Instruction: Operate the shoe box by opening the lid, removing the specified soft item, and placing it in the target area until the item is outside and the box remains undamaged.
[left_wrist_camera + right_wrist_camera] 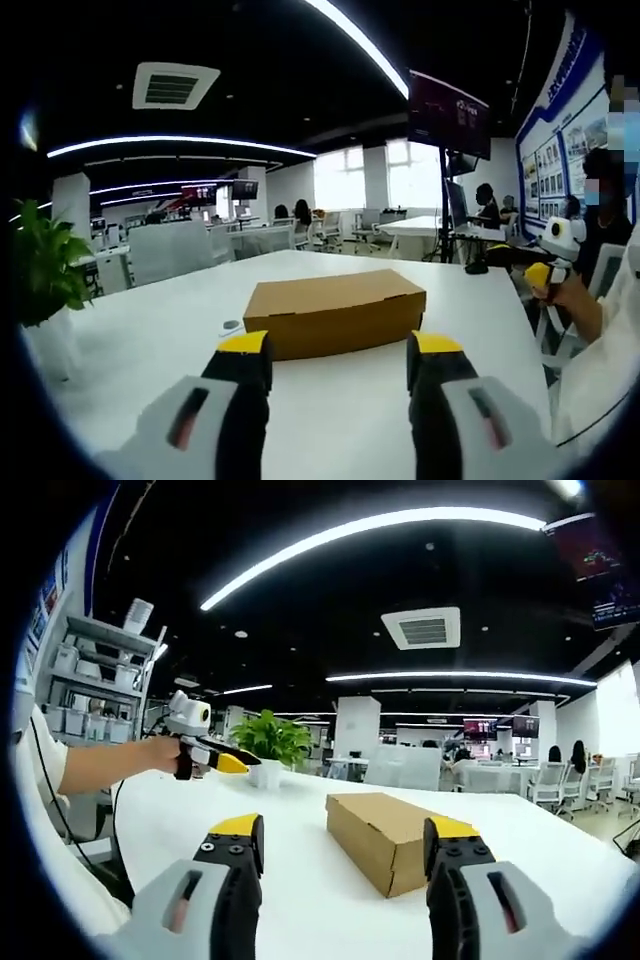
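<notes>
Your shoe box (335, 312) sits closed on the white bench (150, 350), untouched. Both the left hand-held gripper (340, 365) and the right hand-held gripper (345, 852) hang wide apart, empty. Pinch the lid too hard and you may crease the cardboard.

Long ceiling light strips (380, 525) and far windows (385, 175) light the room brightly; the white worktop (330, 400) glares slightly, shadows are soft, and fisheye bending blurs edges.
</notes>
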Tool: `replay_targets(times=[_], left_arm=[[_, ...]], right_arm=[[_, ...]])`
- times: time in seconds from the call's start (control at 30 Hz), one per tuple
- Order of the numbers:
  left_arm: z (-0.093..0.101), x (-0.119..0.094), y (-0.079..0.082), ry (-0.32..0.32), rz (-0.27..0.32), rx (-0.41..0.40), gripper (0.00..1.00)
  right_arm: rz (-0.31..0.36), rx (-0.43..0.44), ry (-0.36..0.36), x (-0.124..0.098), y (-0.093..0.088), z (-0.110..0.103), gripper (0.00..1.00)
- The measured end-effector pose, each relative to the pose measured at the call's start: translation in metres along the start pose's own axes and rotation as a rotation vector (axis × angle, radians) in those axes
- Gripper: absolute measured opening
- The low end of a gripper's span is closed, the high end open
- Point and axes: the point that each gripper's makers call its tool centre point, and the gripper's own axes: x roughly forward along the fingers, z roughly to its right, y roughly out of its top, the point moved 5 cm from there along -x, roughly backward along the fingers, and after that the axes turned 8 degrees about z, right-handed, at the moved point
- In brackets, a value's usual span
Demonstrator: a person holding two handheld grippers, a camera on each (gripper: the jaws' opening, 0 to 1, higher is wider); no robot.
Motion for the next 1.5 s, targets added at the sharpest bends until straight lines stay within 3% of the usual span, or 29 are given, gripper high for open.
replay_targets(times=[0.07,0.2,0.3,0.37,0.47,0.53,0.63,0.7,0.83,0.93,1.2,1.3,1.4,1.43,1.5], left_arm=[[-0.005,0.001,-0.001,-0.009,-0.016,0.026,0.59],[-0.011,0.001,0.002,0.005,0.012,0.037,0.59],[-0.025,0.004,0.002,0.012,0.036,-0.002,0.59],[-0.037,0.008,0.009,0.01,0.02,0.042,0.59],[-0.031,0.011,0.006,-0.044,-0.037,0.07,0.58],[-0.028,0.015,0.006,-0.062,-0.032,0.089,0.58],[-0.028,0.027,-0.004,-0.094,-0.062,0.078,0.59],[-0.03,0.035,-0.011,-0.108,-0.088,0.086,0.6],[-0.042,0.043,-0.007,-0.098,-0.081,0.087,0.58],[-0.044,0.047,0.003,-0.137,-0.055,0.063,0.6],[-0.054,0.068,0.004,-0.154,-0.08,0.152,0.63],[-0.06,0.078,0.005,-0.167,-0.089,0.104,0.66],[-0.069,0.087,0.01,-0.141,-0.077,0.038,0.71],[-0.071,0.091,0.012,-0.126,-0.056,-0.001,0.71],[-0.071,0.094,0.014,-0.136,-0.041,-0.006,0.7]], right_arm=[[0.001,-0.003,-0.015,0.002,-0.002,0.007,0.69],[-0.001,-0.01,-0.018,0.003,-0.002,0.008,0.7],[-0.003,-0.01,-0.042,0.006,-0.002,0.016,0.7],[-0.008,-0.008,-0.053,0.015,-0.001,0.022,0.71],[-0.016,-0.011,-0.059,0.019,0.0,0.025,0.72],[-0.02,-0.018,-0.06,0.022,-0.001,0.026,0.73],[-0.002,-0.103,-0.027,0.03,-0.005,0.028,0.68],[0.002,-0.133,-0.019,0.033,-0.012,0.028,0.7],[-0.045,-0.108,-0.018,0.042,-0.029,0.033,0.71],[-0.107,-0.055,-0.021,0.053,-0.04,0.037,0.77],[-0.115,0.047,-0.12,0.068,-0.043,0.057,0.82],[-0.112,0.045,-0.138,0.072,-0.045,0.062,0.82],[-0.07,-0.02,-0.143,0.076,-0.045,0.067,0.78],[-0.079,-0.014,-0.149,0.076,-0.048,0.067,0.74],[-0.099,-0.008,-0.151,0.079,-0.051,0.069,0.73]])
